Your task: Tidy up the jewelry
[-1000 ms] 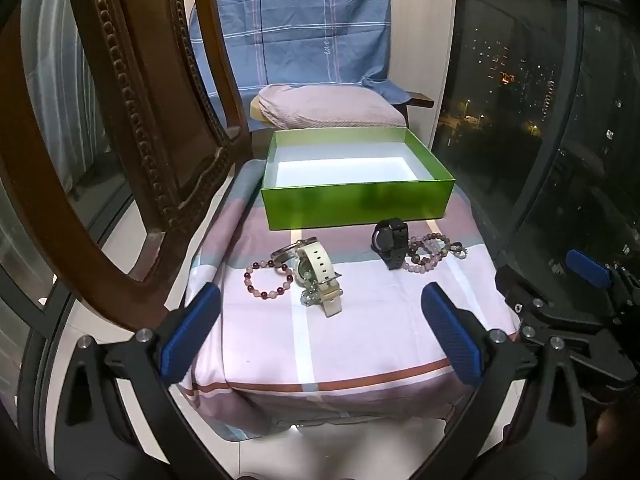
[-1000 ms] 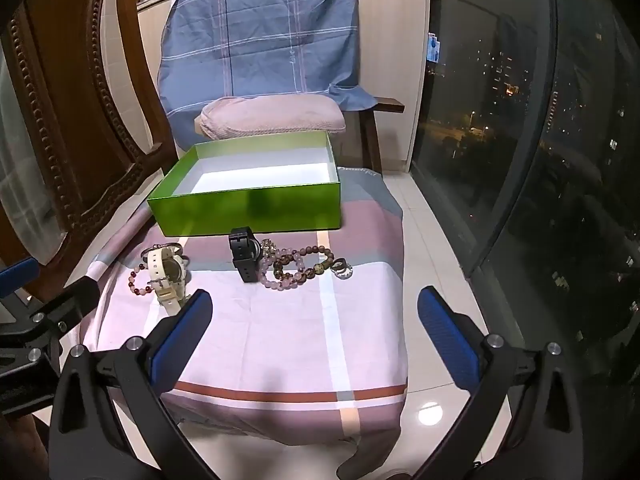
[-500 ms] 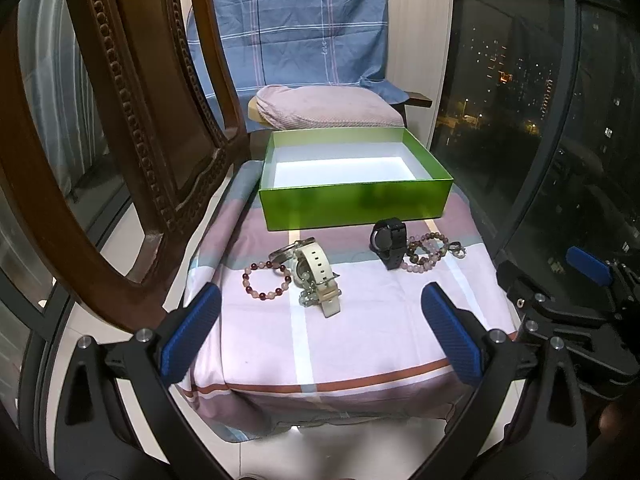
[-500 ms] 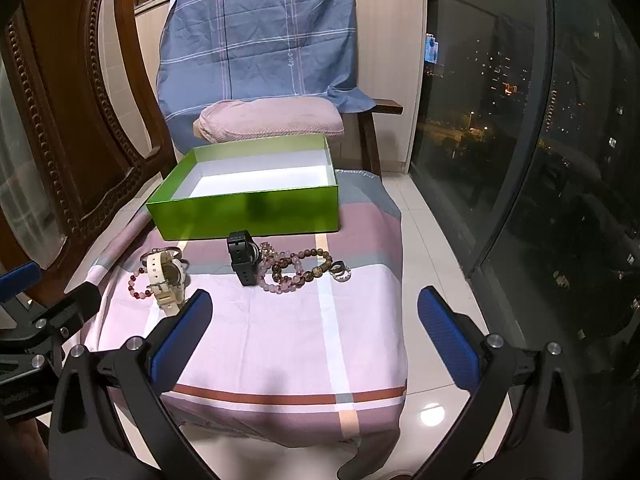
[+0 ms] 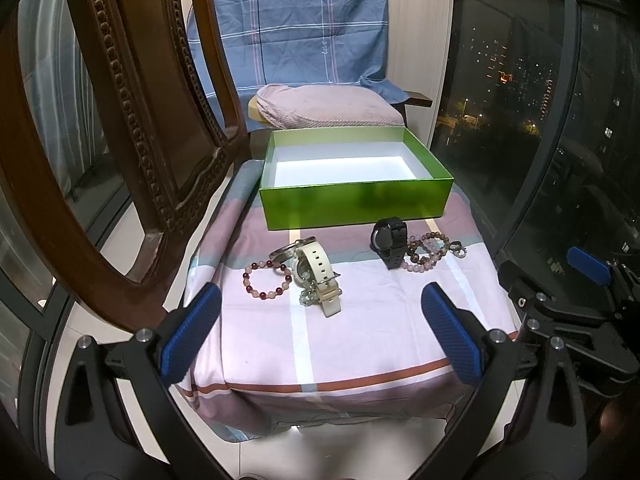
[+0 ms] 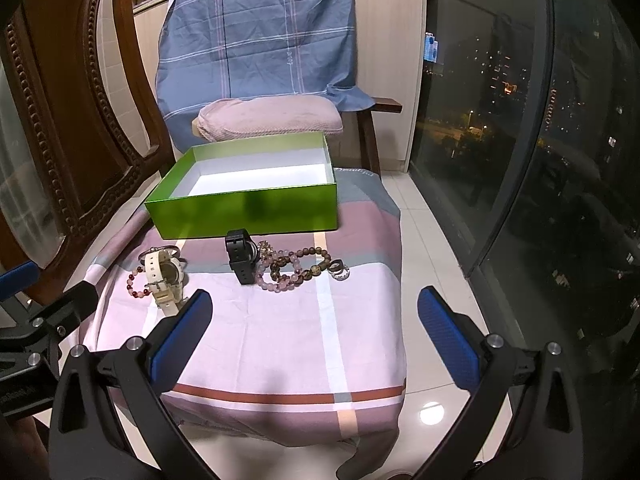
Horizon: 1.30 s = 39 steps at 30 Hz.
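Observation:
An open green box (image 5: 356, 200) (image 6: 244, 210) with a white, empty floor stands at the far end of a cloth-covered stool (image 5: 360, 320). In front of it lie a cream watch (image 5: 318, 276) (image 6: 162, 274), a red-and-pink bead bracelet (image 5: 266, 280) (image 6: 134, 282), a black watch (image 5: 390, 240) (image 6: 240, 254), pink and brown bead bracelets (image 5: 426, 250) (image 6: 294, 268) and a small ring (image 6: 339, 271). My left gripper (image 5: 322, 332) is open, short of the cream watch. My right gripper (image 6: 314, 332) is open too, short of the black watch and beads.
A carved wooden chair back (image 5: 132, 120) rises close on the left. Behind the box is a chair with a pink cushion (image 5: 328, 106) and a blue plaid cloth (image 6: 256, 40). Dark floor-to-ceiling windows (image 6: 540, 140) run along the right over white floor tiles (image 6: 432, 240).
Both views have drawn back slightly, so the box and jewelry appear a little farther off. Both grippers stay open and nothing on the cloth has moved.

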Each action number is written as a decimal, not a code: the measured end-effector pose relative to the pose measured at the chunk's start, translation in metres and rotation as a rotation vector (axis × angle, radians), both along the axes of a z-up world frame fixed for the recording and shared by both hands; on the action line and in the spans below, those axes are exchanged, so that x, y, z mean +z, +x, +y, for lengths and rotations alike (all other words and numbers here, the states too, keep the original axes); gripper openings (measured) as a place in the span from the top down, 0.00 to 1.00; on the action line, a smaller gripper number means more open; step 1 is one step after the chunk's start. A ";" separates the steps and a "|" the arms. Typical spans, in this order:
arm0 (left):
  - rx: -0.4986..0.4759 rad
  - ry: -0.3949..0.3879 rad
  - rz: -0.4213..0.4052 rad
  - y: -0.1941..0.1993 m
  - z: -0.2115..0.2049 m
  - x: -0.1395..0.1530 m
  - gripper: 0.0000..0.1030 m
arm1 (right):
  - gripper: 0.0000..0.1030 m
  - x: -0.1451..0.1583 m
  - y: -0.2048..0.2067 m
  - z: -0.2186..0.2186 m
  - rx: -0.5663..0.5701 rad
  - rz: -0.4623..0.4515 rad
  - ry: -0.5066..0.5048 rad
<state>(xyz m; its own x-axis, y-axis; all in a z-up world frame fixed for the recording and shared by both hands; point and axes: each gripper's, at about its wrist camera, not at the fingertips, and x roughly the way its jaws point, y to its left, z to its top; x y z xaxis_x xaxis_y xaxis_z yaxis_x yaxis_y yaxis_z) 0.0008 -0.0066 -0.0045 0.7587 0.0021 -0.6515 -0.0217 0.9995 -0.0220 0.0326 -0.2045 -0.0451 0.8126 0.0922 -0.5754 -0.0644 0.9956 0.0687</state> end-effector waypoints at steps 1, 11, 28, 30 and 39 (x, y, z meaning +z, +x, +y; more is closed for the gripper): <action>0.001 0.001 0.001 0.000 0.000 0.000 0.04 | 0.03 0.000 0.000 -0.001 0.001 0.003 -0.001; -0.001 0.002 0.003 -0.001 0.001 0.000 0.04 | 0.03 0.002 0.000 -0.002 0.001 0.006 0.004; -0.001 0.001 0.010 0.000 0.002 -0.002 0.04 | 0.03 0.001 0.000 -0.003 0.001 0.011 0.005; -0.001 0.001 0.011 0.000 0.002 -0.002 0.04 | 0.03 0.002 0.000 -0.003 -0.001 0.008 0.002; -0.002 0.003 0.013 0.000 0.002 -0.003 0.04 | 0.03 0.000 0.002 -0.003 -0.002 0.010 -0.001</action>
<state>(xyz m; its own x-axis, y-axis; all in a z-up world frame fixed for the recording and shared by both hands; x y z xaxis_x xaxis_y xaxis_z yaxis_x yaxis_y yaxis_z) 0.0008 -0.0044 -0.0075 0.7502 0.0023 -0.6612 -0.0197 0.9996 -0.0189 0.0341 -0.2072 -0.0454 0.8068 0.0899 -0.5839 -0.0614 0.9958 0.0684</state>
